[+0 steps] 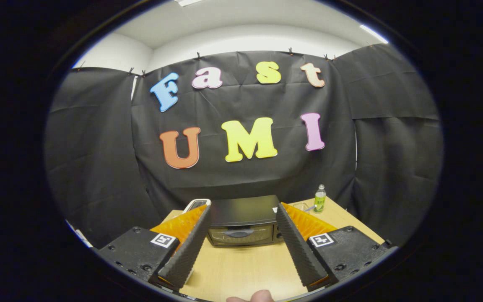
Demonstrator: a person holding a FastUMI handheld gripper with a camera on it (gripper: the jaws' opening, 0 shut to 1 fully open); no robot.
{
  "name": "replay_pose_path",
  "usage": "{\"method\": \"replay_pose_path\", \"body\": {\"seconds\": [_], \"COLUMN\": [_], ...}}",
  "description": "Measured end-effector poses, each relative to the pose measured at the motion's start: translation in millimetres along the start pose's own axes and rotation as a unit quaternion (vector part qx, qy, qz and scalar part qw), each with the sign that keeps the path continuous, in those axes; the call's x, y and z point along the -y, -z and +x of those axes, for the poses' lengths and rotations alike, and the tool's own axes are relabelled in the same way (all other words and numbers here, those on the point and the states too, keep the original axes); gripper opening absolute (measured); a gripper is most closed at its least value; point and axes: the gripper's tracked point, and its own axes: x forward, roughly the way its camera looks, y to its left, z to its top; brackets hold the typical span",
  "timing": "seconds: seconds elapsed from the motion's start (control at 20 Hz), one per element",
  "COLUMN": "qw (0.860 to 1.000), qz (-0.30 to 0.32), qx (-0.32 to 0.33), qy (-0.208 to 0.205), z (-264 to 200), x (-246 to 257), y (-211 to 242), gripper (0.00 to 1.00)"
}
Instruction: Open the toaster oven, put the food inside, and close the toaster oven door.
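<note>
Gripper [241, 212] fingers spread, nothing between; bare table [241, 268] ahead to 12 o'clock, ending at closed toaster oven [243, 226]. Bottle [320, 199] at 1 o'clock.

The claw [241, 218] is held level with its two fingers [189, 247] spread wide apart and nothing between them. A fingertip [252, 296] of the person's hand shows just below the fingers' bases.

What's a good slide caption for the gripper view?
Open gripper faces the closed toaster oven on the wooden table, fingers empty.
</note>
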Motion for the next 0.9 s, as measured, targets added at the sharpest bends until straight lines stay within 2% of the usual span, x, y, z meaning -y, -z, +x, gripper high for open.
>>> {"method": "replay_pose_path", "body": {"seconds": [0.5,0.9], "qw": [0.999,0.997], "qz": [-0.007,-0.006], "qx": [-0.031,-0.066], "qy": [-0.017,-0.032], "z": [28.2,89.0], "x": [-6.6,-12.2], "y": [20.6,56.4], "gripper": [1.00,1.00]}}
